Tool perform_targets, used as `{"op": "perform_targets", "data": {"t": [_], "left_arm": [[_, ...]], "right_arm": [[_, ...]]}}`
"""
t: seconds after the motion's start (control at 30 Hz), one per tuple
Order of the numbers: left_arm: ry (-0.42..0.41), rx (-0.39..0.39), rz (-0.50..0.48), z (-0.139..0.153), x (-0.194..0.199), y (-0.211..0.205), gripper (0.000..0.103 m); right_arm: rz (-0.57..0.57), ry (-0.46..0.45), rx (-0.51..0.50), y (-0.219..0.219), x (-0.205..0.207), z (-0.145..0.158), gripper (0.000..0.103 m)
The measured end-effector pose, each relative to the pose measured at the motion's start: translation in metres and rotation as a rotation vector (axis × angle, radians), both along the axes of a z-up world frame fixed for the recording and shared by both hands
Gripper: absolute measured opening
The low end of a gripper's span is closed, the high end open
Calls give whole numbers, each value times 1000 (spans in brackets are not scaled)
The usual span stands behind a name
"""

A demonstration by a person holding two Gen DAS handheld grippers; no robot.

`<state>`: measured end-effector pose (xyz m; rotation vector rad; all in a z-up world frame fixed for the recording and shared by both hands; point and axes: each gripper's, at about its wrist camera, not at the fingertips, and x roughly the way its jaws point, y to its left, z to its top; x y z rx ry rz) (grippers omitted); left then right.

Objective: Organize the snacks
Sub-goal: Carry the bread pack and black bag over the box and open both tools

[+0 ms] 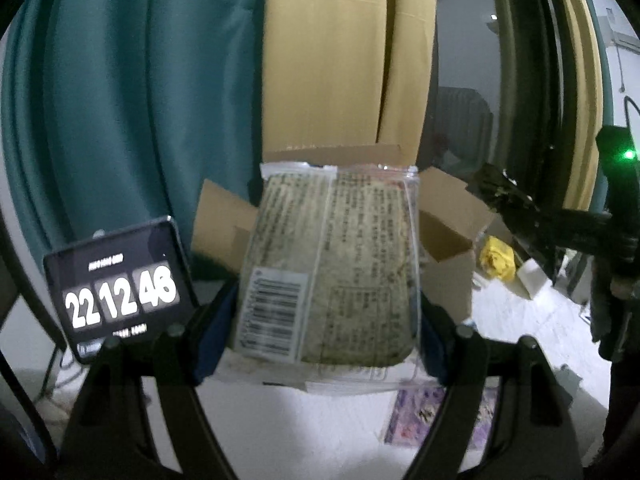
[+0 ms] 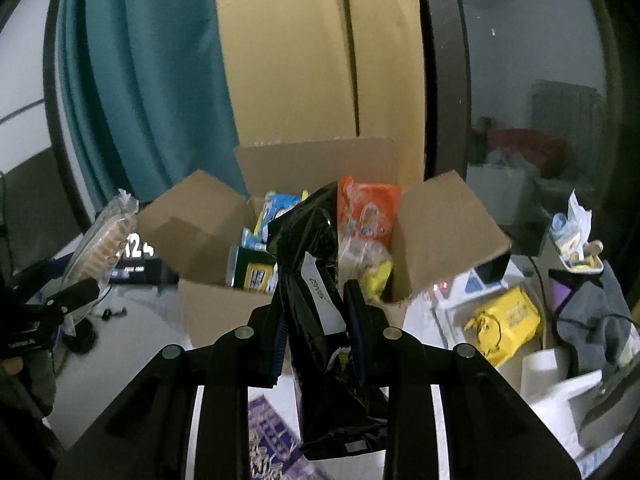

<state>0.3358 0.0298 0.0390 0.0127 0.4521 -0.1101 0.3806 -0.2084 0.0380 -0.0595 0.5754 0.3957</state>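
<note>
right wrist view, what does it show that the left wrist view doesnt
Only the right wrist view shows inside the cardboard box: an orange packet and blue packets, with the right tool shut on a black bag.
Only the left wrist view shows the full clock and the clear packet's barcode.
Both show the box, curtain and yellow bag.

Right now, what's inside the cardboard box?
The box holds an orange packet, blue-and-white packets, a green-and-yellow one and a yellow one. The black bag in the right gripper hides the middle; the bottom is covered.
</note>
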Motion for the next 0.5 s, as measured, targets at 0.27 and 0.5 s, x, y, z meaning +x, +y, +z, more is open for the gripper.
{"op": "perform_targets", "data": {"t": [0.27, 0.5], "left_arm": [[19, 9, 17, -9, 68, -3, 79], [72, 4, 29, -25, 130, -4, 80]], "right_arm": [[-15, -45, 25, 0, 40, 12, 29], [-37, -58, 9, 3, 81, 9, 29]]}}
